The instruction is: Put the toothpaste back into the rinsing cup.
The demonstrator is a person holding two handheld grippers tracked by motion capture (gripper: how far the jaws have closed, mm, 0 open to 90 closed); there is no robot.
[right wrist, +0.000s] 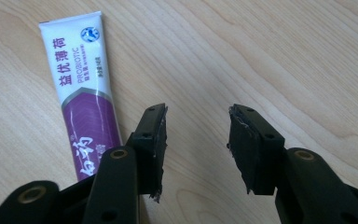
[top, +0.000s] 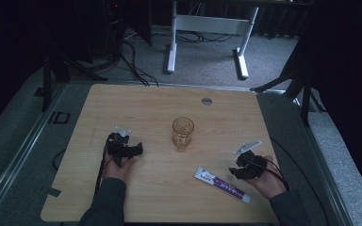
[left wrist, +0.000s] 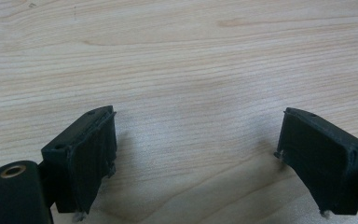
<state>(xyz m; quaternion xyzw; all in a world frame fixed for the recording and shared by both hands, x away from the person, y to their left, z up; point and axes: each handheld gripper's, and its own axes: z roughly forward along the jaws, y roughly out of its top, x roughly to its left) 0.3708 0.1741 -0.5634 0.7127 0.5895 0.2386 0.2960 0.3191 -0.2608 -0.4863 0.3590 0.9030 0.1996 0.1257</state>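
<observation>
Right gripper view shows the toothpaste tube (right wrist: pixel 81 93) lying flat on the wooden tabletop (right wrist: pixel 284 56), just left of the right gripper (right wrist: pixel 196 135), whose jaws stand partly apart over bare wood with nothing between them. From the high view, the tube lies near the tabletop's front edge, just beside that gripper. An amber glass (top: pixel 183 133) stands upright mid-table. Further left, the left gripper (left wrist: pixel 196 154) rests with jaws wide, holding nothing.
</observation>
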